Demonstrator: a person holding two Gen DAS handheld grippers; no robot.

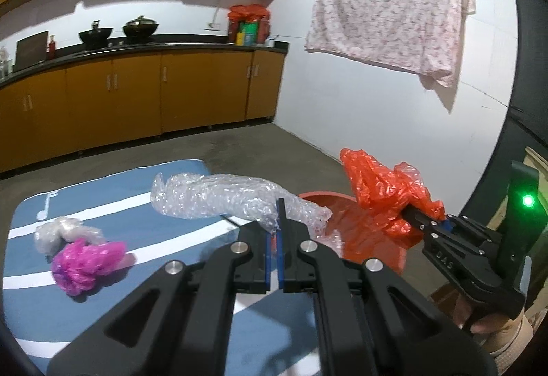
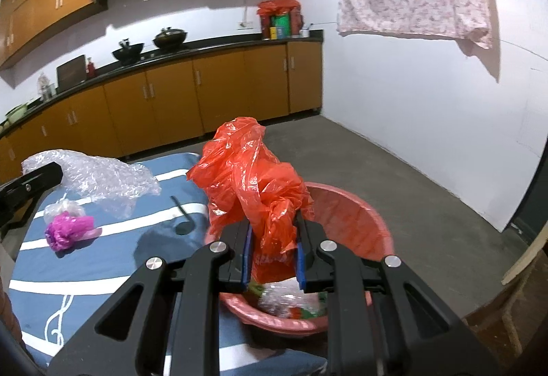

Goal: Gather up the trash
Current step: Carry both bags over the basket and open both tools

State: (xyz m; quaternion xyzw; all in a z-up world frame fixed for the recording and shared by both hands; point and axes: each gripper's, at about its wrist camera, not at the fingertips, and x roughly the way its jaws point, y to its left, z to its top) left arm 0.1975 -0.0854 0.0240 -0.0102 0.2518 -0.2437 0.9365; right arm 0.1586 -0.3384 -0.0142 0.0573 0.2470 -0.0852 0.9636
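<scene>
The pink basin (image 2: 356, 215) sits at the edge of the blue striped mat (image 2: 102, 259) and serves as the landmark. Inside the basin lie a crumple of clear plastic (image 2: 281, 299) and scraps of green and red wrapping, partly hidden behind the claw. Directly above the basin, the right claw (image 2: 274, 239) pinches a bunched red plastic bag (image 2: 253, 177), its blue pads pressed against the film on both sides. The left claw (image 1: 278, 221) is closed narrow on one end of a long sheet of bubble wrap (image 1: 219, 196), which hangs just beside the basin's rim and stretches away over the mat. Farther from the basin, on the mat, rest a magenta plastic wad (image 1: 87, 264) and a small clear plastic bundle (image 1: 63, 232), touching each other.
</scene>
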